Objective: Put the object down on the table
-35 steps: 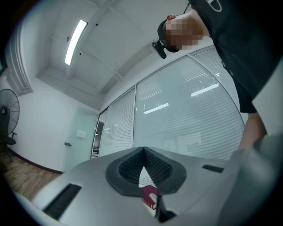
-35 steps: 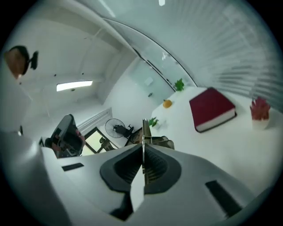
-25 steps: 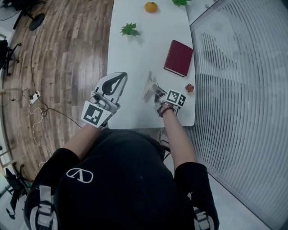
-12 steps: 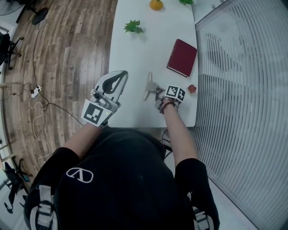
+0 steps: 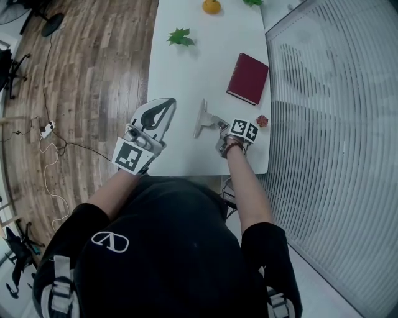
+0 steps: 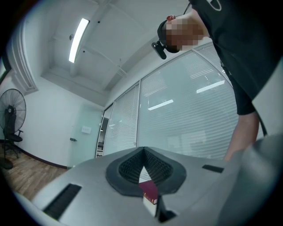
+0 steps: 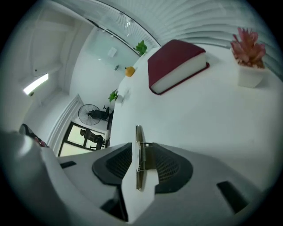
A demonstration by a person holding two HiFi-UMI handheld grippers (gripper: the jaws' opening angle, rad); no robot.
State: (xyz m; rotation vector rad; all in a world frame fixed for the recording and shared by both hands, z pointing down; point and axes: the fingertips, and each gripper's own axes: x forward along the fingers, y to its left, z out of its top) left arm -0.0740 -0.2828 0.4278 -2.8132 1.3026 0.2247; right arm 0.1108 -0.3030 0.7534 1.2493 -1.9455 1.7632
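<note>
A thin white clipboard (image 5: pixel 200 118) with a metal clip stands on its edge on the white table (image 5: pixel 186 81). My right gripper (image 5: pixel 219 126) is just behind it. In the right gripper view the clipboard (image 7: pixel 138 181) still sits between the dark pads (image 7: pixel 116 165), with its clip (image 7: pixel 140 150) upright. The jaws of the right gripper (image 7: pixel 140 155) are opening, and the pads look slack on the board. My left gripper (image 5: pixel 163 107) hovers at the table's left edge, shut with nothing in it. In its own view the left gripper (image 6: pixel 143 152) points up toward the glass wall.
A dark red book (image 5: pixel 247 79) lies at the table's right side, also in the right gripper view (image 7: pixel 177 66). A small pink plant in a white pot (image 5: pixel 262 121) stands near the right edge. An orange (image 5: pixel 211 6) and a green leaf (image 5: pixel 180 38) lie farther off. Cables cross the wooden floor.
The right gripper and the clipboard have shifted slightly left on the table. The left gripper stays where it was.
</note>
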